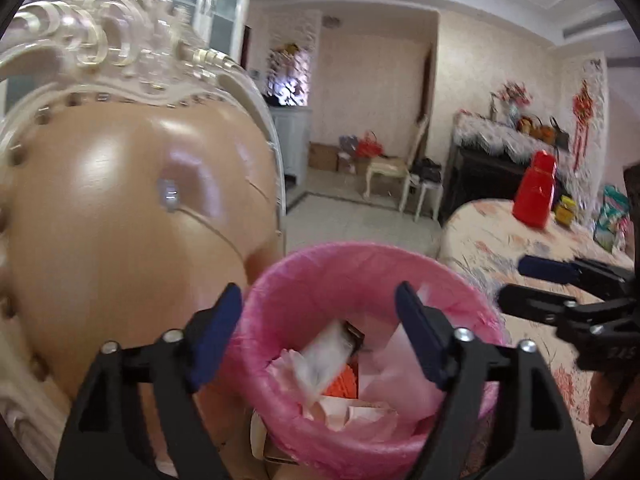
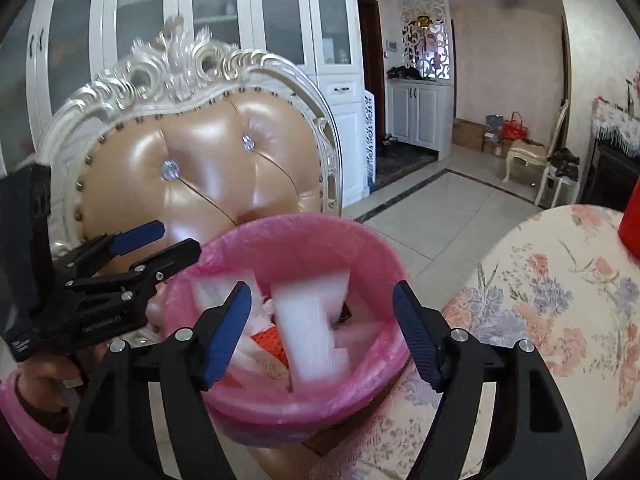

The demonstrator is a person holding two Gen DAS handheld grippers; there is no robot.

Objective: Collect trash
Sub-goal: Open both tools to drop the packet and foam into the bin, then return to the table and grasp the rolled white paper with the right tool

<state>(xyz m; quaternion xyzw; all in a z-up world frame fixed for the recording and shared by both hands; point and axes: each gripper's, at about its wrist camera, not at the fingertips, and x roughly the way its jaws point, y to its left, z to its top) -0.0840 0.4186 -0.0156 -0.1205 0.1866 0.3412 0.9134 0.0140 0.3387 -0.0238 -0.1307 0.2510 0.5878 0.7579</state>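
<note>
Trash bin (image 1: 280,280), pink-lined, sits on the tan chair (image 2: 192,184) beside the floral table (image 2: 560,280); we see paper scraps (image 2: 308,320) blurred inside. Left gripper (image 1: 320,328) and right gripper (image 2: 322,324) both spread wide, nothing between pads.

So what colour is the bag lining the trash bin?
Pink. The bin liner shows best in the right wrist view.
</note>
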